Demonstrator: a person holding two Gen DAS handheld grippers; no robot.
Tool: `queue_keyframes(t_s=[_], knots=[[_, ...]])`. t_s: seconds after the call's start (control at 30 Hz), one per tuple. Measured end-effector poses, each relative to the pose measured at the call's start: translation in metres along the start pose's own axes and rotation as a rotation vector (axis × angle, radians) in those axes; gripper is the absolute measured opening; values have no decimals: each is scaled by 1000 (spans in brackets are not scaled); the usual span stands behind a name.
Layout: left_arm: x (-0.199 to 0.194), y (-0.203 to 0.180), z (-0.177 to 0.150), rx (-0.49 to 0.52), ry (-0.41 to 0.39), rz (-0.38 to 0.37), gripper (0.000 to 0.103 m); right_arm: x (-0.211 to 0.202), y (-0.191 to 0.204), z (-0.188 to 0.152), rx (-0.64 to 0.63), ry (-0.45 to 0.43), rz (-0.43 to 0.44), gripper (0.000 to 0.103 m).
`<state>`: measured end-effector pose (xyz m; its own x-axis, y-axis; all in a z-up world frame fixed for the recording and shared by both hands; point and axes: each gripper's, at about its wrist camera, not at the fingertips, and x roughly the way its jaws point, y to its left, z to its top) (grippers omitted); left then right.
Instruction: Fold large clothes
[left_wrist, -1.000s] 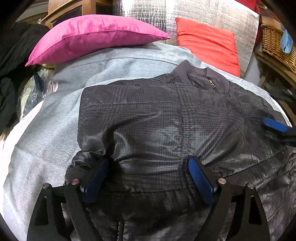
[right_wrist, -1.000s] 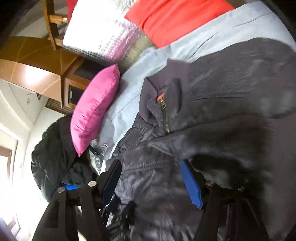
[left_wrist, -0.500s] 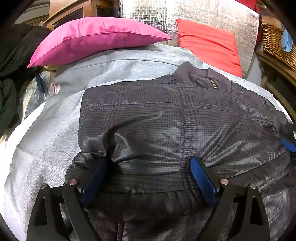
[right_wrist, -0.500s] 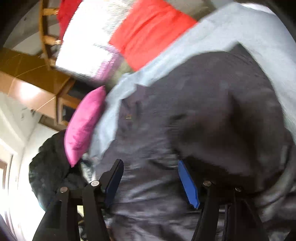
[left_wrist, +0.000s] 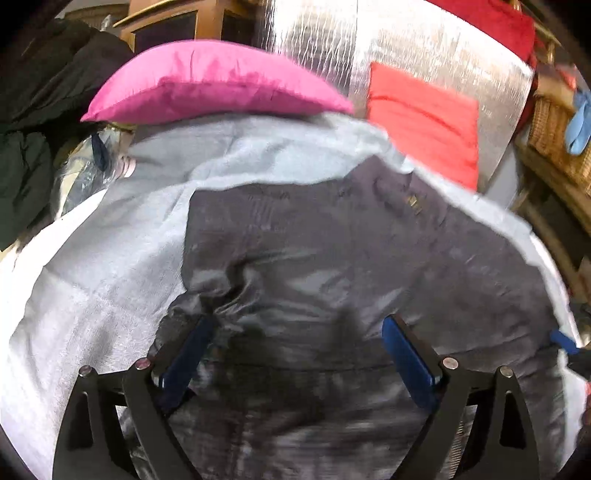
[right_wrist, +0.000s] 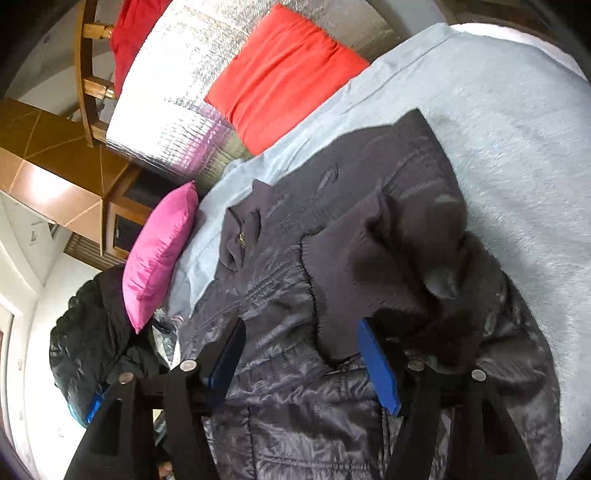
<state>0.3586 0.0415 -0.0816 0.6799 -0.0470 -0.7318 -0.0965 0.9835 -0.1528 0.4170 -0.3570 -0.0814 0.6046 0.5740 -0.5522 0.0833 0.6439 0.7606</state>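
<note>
A dark grey quilted jacket (left_wrist: 332, 258) lies on a light grey bedspread (left_wrist: 110, 295), collar with a zip toward the pillows. My left gripper (left_wrist: 295, 354) is open, jaws wide apart just above the jacket's lower body. In the right wrist view the jacket (right_wrist: 295, 295) has its sleeve with a knit cuff (right_wrist: 343, 266) folded over the body. My right gripper (right_wrist: 303, 354) is open, hovering over the jacket near the cuff. Its blue fingertip (left_wrist: 561, 339) shows at the right edge of the left wrist view.
A pink pillow (left_wrist: 207, 85) and a red pillow (left_wrist: 424, 118) lean against a silver quilted panel (left_wrist: 332, 44) at the bed's head. Dark clothes (left_wrist: 37, 110) are piled at the left. A wicker basket (left_wrist: 554, 122) stands at the right.
My left gripper has pulled back and tilted, still open over the jacket. My right gripper has swung across the jacket; the sleeve now lies folded over the body.
</note>
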Motion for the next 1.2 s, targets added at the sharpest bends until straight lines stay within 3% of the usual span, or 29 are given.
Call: queue_keyframes(t_s=[0.1, 0.27, 0.3, 0.37, 0.43, 0.57, 0.73, 0.97, 1.2], knots=[[2, -26, 5, 47, 3, -38, 94, 7, 15, 6, -15, 2, 53, 68], [35, -61, -1, 187, 58, 21, 94, 56, 41, 26, -24, 77, 119, 69], [47, -62, -6, 202, 92, 39, 94, 68, 41, 31, -22, 88, 111, 71], [54, -59, -12, 192, 100, 35, 95, 88, 29, 37, 5, 100, 10, 72], [55, -58, -14, 201, 82, 38, 96, 102, 18, 40, 39, 122, 22, 71], [57, -59, -14, 203, 88, 46, 96, 103, 31, 34, -51, 118, -22, 72], [47, -57, -13, 180, 95, 43, 96, 79, 28, 30, -22, 88, 10, 72], [9, -46, -19, 163, 77, 50, 96, 7, 35, -1, -144, 50, -12, 72], [-16, -13, -19, 144, 61, 19, 96, -55, -3, -28, -158, 17, -66, 72]])
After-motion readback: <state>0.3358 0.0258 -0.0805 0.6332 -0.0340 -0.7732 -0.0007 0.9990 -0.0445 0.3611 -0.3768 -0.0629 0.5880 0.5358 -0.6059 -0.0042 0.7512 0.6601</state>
